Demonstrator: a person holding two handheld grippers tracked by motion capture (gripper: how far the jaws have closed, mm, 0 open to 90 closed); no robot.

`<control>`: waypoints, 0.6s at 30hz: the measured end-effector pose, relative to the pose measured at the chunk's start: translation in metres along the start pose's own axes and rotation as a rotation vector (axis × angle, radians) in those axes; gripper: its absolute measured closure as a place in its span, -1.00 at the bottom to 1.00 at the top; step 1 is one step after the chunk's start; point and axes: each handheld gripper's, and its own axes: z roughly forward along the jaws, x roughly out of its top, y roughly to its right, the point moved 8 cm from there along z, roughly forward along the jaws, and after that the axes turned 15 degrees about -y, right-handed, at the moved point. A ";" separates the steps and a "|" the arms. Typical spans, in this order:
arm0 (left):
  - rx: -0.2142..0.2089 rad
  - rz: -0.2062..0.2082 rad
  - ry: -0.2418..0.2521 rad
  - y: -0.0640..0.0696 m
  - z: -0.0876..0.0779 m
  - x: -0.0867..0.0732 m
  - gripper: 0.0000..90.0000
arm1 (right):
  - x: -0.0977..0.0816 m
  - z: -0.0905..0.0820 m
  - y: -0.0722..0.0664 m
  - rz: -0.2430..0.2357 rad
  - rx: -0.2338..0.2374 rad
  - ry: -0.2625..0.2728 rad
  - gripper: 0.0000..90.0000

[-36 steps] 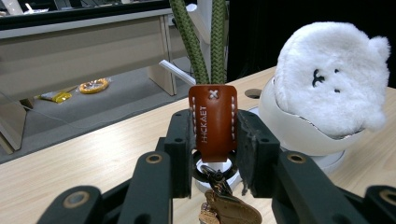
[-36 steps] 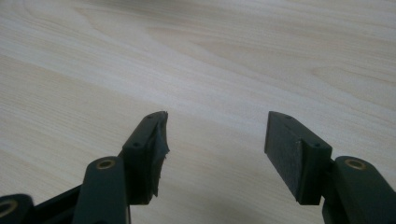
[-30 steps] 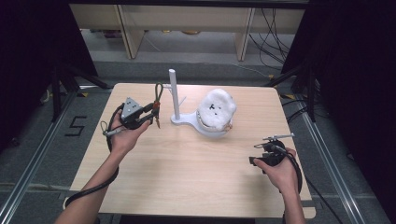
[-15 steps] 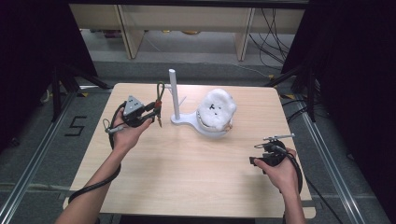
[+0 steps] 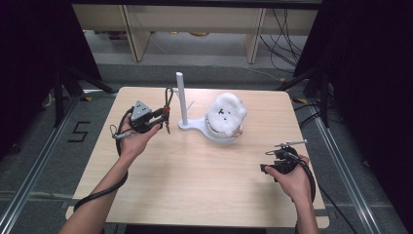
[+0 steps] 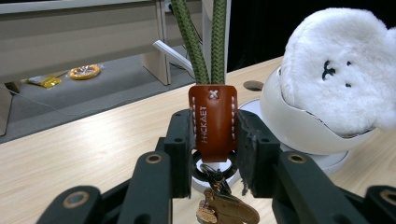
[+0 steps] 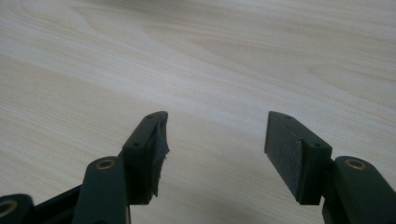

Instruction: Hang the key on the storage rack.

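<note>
Left gripper (image 5: 163,118), left-centre of high view, raised off table (image 5: 195,190), forearm angled up from bottom edge; jaws clamped on brown leather key fob (image 6: 213,122), green cord loop (image 6: 205,42) above. Right gripper (image 7: 215,140), lower right, hand resting low, jaws wide, holding nothing.

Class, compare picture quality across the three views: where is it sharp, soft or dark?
High view: table evenly lit, surroundings nearly black. Left gripper view: leather tab sharp, floor behind soft. Right gripper view: jaw tips and wood grain slightly soft, no glare.
</note>
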 end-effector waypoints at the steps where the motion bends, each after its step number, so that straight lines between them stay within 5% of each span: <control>1: -0.002 0.002 -0.001 0.000 0.001 0.000 0.49 | 0.000 0.000 0.000 0.010 -0.001 0.002 -0.11; 18: -0.006 -0.004 -0.022 0.005 0.015 -0.001 0.49 | 0.000 0.001 0.000 -0.001 -0.001 0.006 -0.11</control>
